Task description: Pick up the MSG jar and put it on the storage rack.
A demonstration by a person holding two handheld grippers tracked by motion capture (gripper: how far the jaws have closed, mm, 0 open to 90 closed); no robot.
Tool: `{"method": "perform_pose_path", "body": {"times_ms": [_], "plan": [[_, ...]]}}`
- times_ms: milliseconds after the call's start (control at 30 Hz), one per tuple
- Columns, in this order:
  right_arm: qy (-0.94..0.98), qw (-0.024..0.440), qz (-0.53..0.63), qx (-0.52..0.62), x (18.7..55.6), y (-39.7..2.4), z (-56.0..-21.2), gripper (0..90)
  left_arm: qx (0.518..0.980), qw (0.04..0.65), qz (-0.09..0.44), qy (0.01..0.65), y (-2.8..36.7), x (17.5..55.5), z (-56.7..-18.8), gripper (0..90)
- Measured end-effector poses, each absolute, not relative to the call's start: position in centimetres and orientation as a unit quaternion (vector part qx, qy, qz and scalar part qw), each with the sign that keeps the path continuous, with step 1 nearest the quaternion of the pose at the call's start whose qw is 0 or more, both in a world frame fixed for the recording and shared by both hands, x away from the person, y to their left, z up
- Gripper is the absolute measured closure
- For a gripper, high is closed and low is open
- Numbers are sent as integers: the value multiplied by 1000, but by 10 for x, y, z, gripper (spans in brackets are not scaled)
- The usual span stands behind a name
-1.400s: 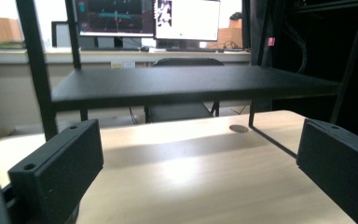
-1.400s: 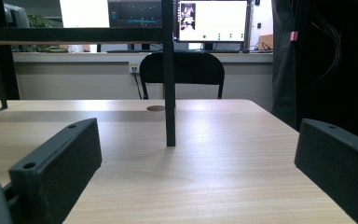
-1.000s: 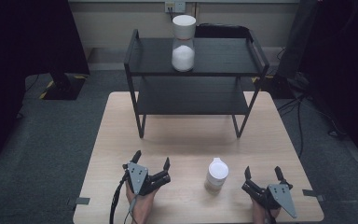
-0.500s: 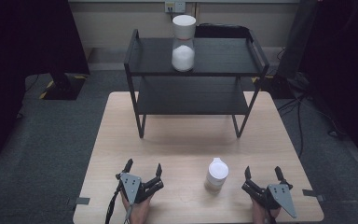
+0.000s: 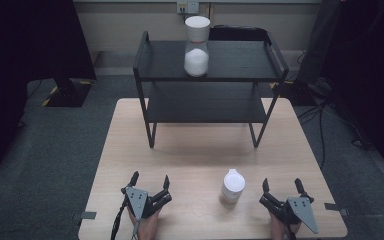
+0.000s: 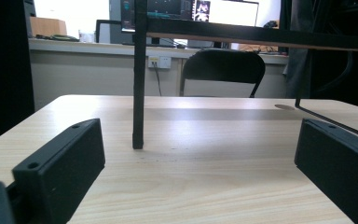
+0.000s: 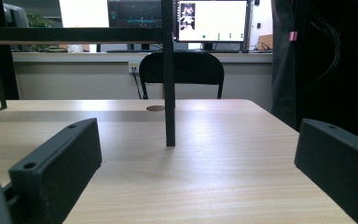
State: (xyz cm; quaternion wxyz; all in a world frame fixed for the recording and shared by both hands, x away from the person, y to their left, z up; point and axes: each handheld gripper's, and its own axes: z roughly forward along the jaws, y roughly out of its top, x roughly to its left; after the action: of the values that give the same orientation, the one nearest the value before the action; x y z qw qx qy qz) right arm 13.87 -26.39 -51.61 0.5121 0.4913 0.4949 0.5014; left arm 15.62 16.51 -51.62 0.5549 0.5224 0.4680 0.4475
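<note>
Here white jar (image 5: 232, 186) upright, lid up; both grippers' jaws apart, empty.

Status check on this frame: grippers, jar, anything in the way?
Left hand-held gripper open, empty, near table edge. Right hand-held gripper open, empty, just right of the small jar. Jar upright, untouched. Nothing between.

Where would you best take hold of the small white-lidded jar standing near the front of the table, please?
Probably around the body of the small jar, below its white lid. It stands upright, so come in level from its right with the open right gripper, the nearer one, jaws either side of the round wall.
</note>
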Motion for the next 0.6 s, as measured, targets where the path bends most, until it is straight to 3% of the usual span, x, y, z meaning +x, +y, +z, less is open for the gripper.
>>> {"method": "perform_pose_path", "body": {"times_ms": [100,600], "plan": [[495,512,502,491,139,-264,-516,0,525,552,467,449,162,153,-521,4],[494,513,501,492,139,-263,-516,0,526,540,468,461,158,154,-517,0]]}}
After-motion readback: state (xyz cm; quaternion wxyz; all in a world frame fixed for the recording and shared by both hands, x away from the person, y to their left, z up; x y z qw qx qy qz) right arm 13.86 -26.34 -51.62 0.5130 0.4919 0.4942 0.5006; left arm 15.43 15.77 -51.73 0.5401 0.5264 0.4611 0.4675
